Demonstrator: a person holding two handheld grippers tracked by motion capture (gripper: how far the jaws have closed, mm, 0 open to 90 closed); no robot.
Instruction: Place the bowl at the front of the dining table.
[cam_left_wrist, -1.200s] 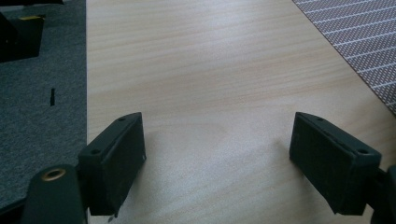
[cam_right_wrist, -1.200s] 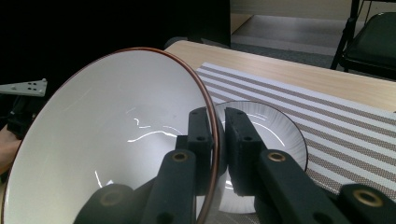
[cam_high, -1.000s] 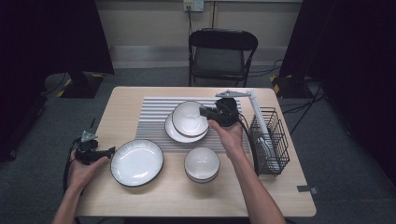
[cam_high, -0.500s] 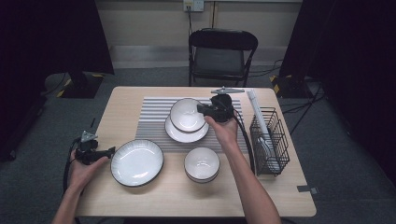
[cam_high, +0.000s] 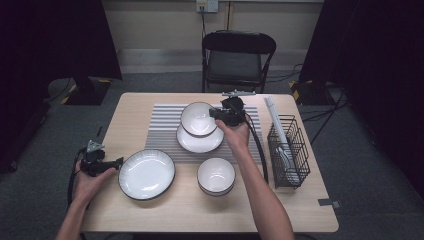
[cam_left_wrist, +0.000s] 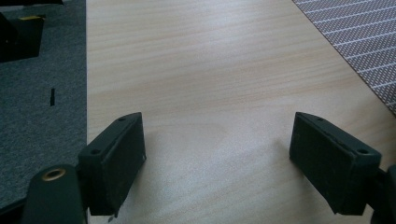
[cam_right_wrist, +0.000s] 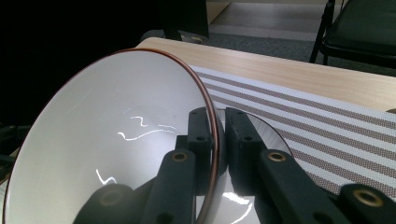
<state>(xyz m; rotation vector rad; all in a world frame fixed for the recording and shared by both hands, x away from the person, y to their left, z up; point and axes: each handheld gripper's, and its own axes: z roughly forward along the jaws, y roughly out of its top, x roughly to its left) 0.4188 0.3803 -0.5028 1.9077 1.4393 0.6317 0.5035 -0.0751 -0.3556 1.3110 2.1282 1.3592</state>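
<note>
My left gripper (cam_high: 118, 161) idles at nine o'clock, fingers wide apart over the bare surface (cam_left_wrist: 210, 70). At twelve, my right gripper (cam_right_wrist: 219, 140) pinches the bowl (cam_right_wrist: 107, 140) by its rim, tilted above the plate (cam_high: 200, 140); glazed, probably slippery, breakable.

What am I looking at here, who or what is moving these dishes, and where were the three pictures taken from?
A person works at a pale wooden table with hand-held black tongs in each hand. One picture looks down from above; the other two come from cameras riding on the tongs. The right tongs pinch the rim of a white bowl with a dark rim, above a white plate on a striped grey mat. The left tongs are open, holding nothing. Another white plate, a second bowl and a black wire rack are nearby.
</note>
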